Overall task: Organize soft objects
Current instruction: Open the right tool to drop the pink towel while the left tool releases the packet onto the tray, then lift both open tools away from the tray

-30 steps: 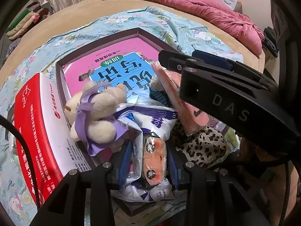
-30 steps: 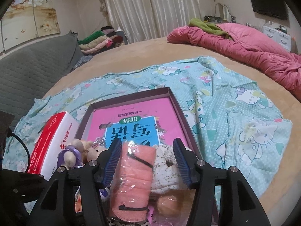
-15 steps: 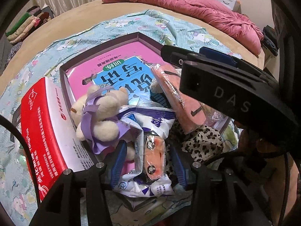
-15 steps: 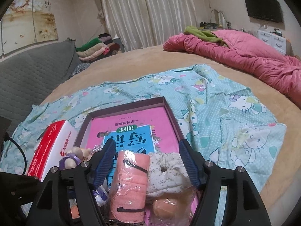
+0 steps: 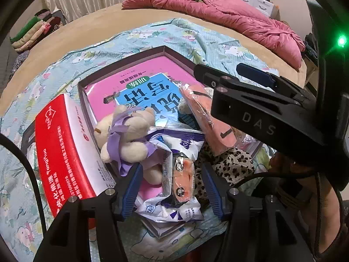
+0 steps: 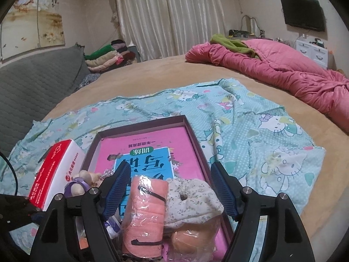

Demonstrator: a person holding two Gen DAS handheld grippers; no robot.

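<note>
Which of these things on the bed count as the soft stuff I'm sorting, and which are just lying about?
Job:
- plush bear with purple ribbon
- pink wrapped towel
- floral scrunchie
- orange item in the white-and-blue bag
- leopard-print fabric
- box tray holding them

Lying about:
- red-and-white carton
- pink quilt
- folded clothes pile
- wall TV

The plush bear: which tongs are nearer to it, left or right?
Left. The left tongs sit open just below the bear; the right tongs straddle the pink roll, farther right.
</note>
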